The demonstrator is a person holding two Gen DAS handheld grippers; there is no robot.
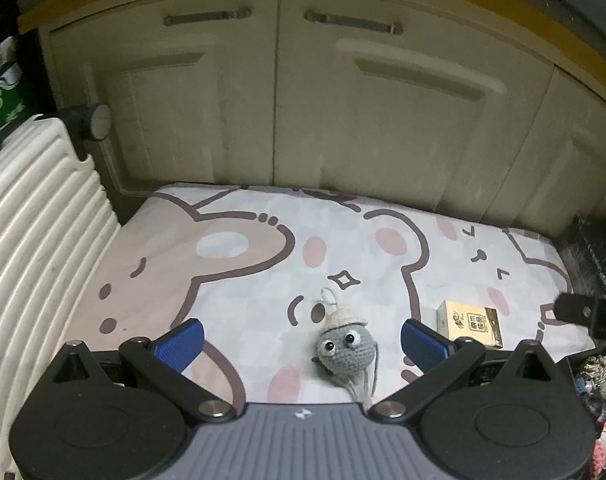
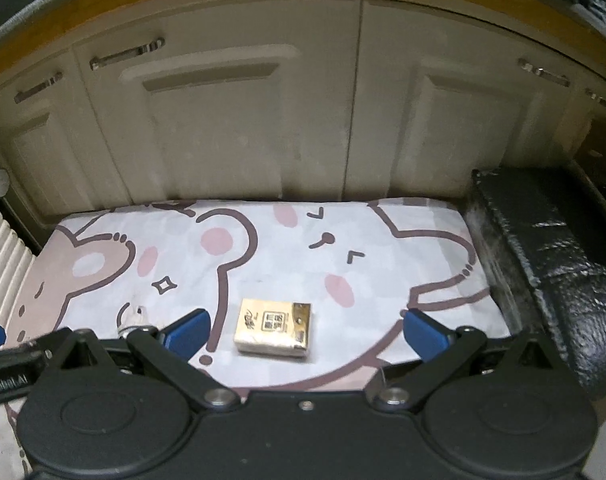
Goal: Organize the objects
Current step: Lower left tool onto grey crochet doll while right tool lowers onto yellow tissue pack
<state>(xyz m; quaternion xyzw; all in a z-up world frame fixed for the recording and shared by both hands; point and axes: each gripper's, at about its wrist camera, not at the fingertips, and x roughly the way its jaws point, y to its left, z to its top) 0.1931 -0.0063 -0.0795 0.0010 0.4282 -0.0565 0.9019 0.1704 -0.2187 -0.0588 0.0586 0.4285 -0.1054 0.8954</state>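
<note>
Left gripper (image 1: pixel 302 340) spread wide, empty; crochet toy (image 1: pixel 345 346) on cartoon mat (image 1: pixel 239 276), dead ahead between fingers. Right gripper (image 2: pixel 306 334) spread, empty; tissue pack (image 2: pixel 274 329) ahead, long axis crosswise.

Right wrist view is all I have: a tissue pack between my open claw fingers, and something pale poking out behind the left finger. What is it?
Observer: A grey crochet toy with a cream hat, lying on the mat.
Operator: Is the left claw on it?
Observer: No. The left claw is open, and the toy lies between its fingers, ungripped.
Operator: How close is the toy to my pack?
Observer: The pack sits to the toy's right, clearly apart from it.
Operator: Anything to grab the toy by?
Observer: A loop lies on the toy's far side, toward the cabinet.
</note>
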